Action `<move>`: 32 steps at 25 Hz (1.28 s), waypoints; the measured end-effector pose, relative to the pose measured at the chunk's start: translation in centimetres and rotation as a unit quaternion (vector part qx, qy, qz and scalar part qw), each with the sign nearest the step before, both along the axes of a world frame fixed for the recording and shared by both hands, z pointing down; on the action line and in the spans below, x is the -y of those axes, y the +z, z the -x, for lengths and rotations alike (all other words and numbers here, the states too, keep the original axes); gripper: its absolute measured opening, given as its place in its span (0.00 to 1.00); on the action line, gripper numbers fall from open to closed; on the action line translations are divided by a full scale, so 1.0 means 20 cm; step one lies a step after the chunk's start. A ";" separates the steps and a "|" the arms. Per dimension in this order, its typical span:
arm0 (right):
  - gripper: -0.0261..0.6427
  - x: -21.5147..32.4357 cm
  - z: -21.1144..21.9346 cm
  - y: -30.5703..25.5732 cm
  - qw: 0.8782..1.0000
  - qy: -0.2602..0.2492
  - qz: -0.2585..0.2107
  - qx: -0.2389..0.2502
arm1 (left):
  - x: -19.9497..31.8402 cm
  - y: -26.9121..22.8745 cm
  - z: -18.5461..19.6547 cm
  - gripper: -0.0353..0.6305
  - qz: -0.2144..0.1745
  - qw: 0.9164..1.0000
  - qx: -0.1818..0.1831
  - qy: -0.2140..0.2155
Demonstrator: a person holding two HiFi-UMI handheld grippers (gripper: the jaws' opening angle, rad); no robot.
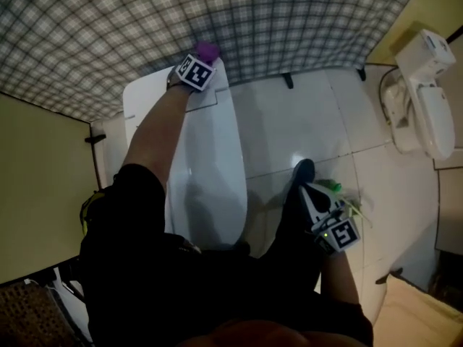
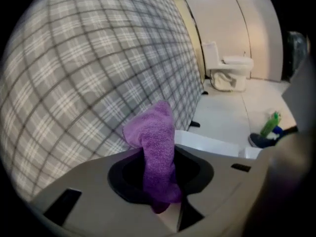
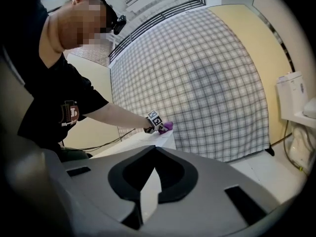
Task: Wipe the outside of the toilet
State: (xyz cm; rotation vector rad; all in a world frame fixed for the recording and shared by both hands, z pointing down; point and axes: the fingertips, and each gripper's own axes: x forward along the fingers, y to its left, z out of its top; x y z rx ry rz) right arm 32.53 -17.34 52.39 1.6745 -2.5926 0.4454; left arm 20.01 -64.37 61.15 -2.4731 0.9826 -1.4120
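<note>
A purple cloth [image 1: 207,50] [image 2: 157,149] is pinched in my left gripper [image 1: 202,62] [image 2: 159,201], which is shut on it. The cloth rests at the far end of a long white flat-topped toilet fixture [image 1: 210,157] [image 3: 148,139], up against the plaid curtain [image 1: 239,13]. From the right gripper view, the left gripper [image 3: 159,124] and its cloth [image 3: 167,126] show on that fixture's top. My right gripper [image 1: 309,188] [image 3: 152,171] hangs low at the right over the floor, jaws shut with nothing between them. A second white toilet [image 1: 423,92] [image 2: 229,70] stands at the far right.
A green bottle [image 1: 334,187] [image 2: 270,124] lies on the white tiled floor [image 1: 289,129] beside the person's dark shoe [image 1: 304,170]. A yellow partition [image 1: 36,186] closes the left side, and the plaid curtain [image 2: 89,73] hangs behind the fixture.
</note>
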 end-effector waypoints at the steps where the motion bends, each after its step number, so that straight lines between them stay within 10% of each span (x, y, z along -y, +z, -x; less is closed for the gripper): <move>1: 0.05 0.00 -0.02 0.02 1.000 0.001 0.002 0.001 | 0.00 0.00 -0.02 0.21 -0.006 0.999 0.036 0.022; 7: 0.05 -0.07 -0.02 0.03 1.000 0.006 -0.001 0.013 | -0.22 0.06 -0.05 0.20 0.060 0.978 0.166 0.114; 18: 0.05 -0.37 0.15 -0.17 0.999 0.006 -0.042 0.000 | -0.98 0.16 -0.07 0.20 0.095 0.974 0.119 0.169; 32: 0.05 -0.75 0.39 -0.28 0.997 0.003 -0.055 -0.046 | -2.59 0.29 0.23 0.20 0.126 0.940 0.099 0.300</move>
